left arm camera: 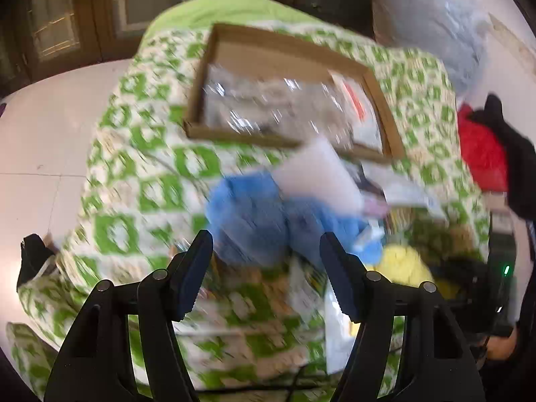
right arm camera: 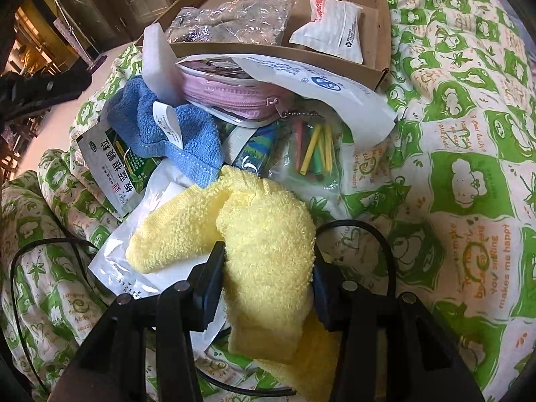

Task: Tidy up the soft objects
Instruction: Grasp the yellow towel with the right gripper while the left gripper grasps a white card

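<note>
Gripping the yellow towel in our right gripper, we hold our left gripper wide and empty above the blue cloth. Beyond lie loose packets and a pink pouch. Farthest, the box holds two bags; most sorting remains.

The left hand-held gripper points steeply downward, its two dark fingers spread wide apart with nothing pinched between them. The right hand-held gripper also tilts steeply down, its fingers pressed against both sides of a yellow towel.
</note>
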